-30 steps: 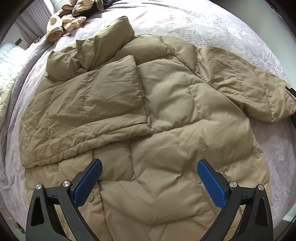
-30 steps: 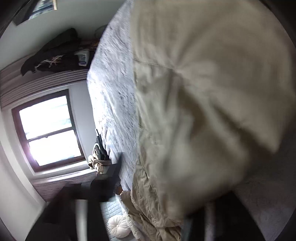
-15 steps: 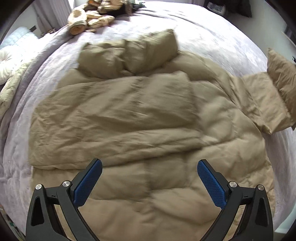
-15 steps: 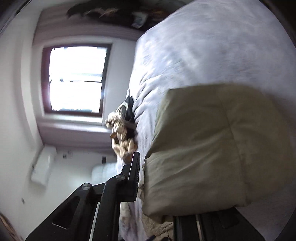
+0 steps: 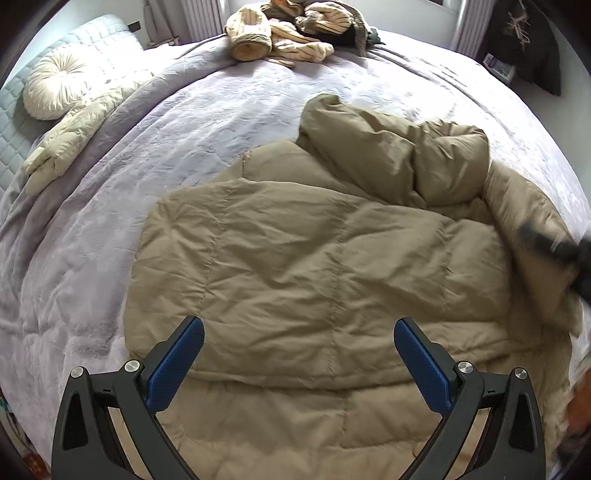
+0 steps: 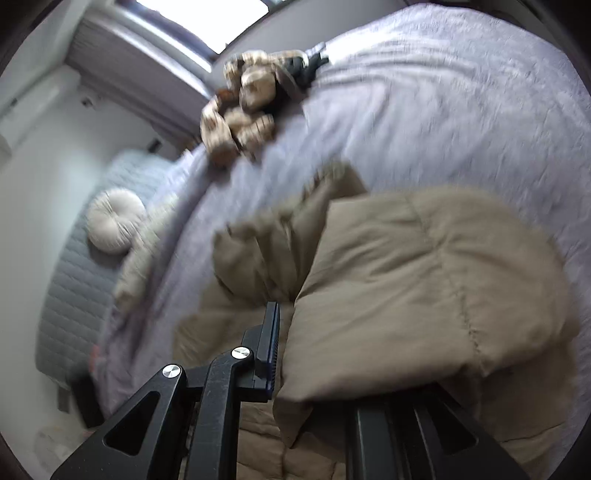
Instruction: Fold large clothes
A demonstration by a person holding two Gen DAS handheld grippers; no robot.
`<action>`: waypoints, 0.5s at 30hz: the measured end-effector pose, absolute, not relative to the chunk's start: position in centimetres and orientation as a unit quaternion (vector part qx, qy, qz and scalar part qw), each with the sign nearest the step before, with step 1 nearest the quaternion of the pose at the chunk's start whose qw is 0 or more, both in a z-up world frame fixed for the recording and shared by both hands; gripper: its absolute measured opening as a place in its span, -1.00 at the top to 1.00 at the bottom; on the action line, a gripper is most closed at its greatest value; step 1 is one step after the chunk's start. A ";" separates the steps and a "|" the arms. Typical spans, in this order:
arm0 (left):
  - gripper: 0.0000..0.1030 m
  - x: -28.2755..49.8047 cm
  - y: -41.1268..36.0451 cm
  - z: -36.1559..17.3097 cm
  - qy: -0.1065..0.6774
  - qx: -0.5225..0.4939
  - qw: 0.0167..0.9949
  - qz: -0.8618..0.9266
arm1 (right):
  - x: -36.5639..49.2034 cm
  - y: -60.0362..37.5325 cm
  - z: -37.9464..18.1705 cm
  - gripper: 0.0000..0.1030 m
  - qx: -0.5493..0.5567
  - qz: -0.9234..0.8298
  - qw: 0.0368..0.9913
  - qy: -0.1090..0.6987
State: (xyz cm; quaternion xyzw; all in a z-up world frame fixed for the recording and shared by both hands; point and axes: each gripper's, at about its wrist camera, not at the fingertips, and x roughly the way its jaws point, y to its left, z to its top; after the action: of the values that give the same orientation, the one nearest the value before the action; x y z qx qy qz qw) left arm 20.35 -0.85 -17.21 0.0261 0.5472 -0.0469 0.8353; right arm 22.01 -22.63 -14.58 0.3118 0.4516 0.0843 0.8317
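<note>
A tan puffer jacket (image 5: 314, 258) lies spread on the lavender bedspread (image 5: 221, 110), its hood (image 5: 388, 155) bunched at the far end. One side panel is folded over the body. My left gripper (image 5: 299, 343) hangs open above the jacket's near part, with nothing between its blue pads (image 5: 177, 358). My right gripper (image 6: 290, 336) is shut on the jacket's puffy sleeve (image 6: 424, 277), which is lifted over the body. One finger (image 6: 271, 332) shows; the sleeve hides the other. In the left wrist view the right gripper (image 5: 550, 245) is a dark blur at the jacket's right edge.
A pile of striped beige clothes (image 5: 288, 33) lies at the bed's far edge. A round white cushion (image 5: 55, 88) and a cream garment (image 5: 74, 136) sit at the far left. A dark garment (image 5: 524, 44) hangs at the top right.
The right gripper has rolled and carried the sleeve up from the bedspread and in over the jacket. The left gripper has slid sideways over the jacket, still open.
</note>
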 end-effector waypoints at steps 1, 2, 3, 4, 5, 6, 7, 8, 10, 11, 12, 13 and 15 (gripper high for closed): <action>-1.00 20.6 -0.8 -17.5 0.547 0.024 0.835 -0.048 | 22.0 -22.1 -15.8 0.71 0.312 0.083 0.824 0.466; -1.00 21.0 -0.8 -17.8 0.549 0.022 0.834 -0.049 | 22.1 -22.0 -16.8 0.71 0.315 0.079 0.818 0.476; -1.00 21.3 -1.0 -18.1 0.551 0.021 0.833 -0.050 | 22.0 -21.9 -18.2 0.71 0.319 0.073 0.808 0.489; -1.00 21.4 -1.2 -18.2 0.552 0.020 0.832 -0.053 | 21.3 -22.0 -19.4 0.71 0.325 0.066 0.801 0.499; -1.00 21.4 -1.3 -18.3 0.552 0.017 0.832 -0.056 | 21.3 -22.4 -20.2 0.71 0.332 0.058 0.794 0.506; -1.00 21.2 -1.5 -18.3 0.551 0.014 0.832 -0.060 | 21.4 -22.9 -20.6 0.67 0.341 0.054 0.788 0.509; -1.00 21.4 -1.7 -18.4 0.551 0.013 0.832 -0.064 | 21.1 -23.5 -20.8 0.59 0.356 0.054 0.781 0.510; -1.00 21.4 -1.9 -18.4 0.550 0.012 0.832 -0.066 | 20.8 -23.7 -20.7 0.27 0.364 0.055 0.779 0.508; -1.00 21.6 -2.0 -18.4 0.549 0.007 0.833 -0.071 | 20.0 -24.5 -19.8 -0.34 0.381 0.053 0.779 0.496; -1.00 21.9 -2.0 -18.4 0.548 0.003 0.833 -0.073 | 19.3 -25.1 -19.1 -0.39 0.388 0.052 0.784 0.482; -1.00 22.0 -1.9 -18.4 0.548 0.000 0.833 -0.075 | 19.3 -25.2 -18.3 -0.39 0.392 0.047 0.788 0.472; -1.00 22.3 -1.8 -18.5 0.548 -0.004 0.833 -0.076 | 18.6 -26.2 -17.8 -0.39 0.399 0.035 0.792 0.461; -1.00 22.9 -1.4 -18.6 0.550 -0.013 0.831 -0.078 | 18.0 -27.9 -17.4 -0.39 0.424 0.004 0.790 0.443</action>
State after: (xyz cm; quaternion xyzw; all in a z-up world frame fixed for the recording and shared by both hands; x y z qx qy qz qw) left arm 22.90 -1.39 -18.64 -0.0135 0.5500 -0.0780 0.8314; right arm 17.97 -27.93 -17.39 0.4242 0.4427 0.0039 0.7900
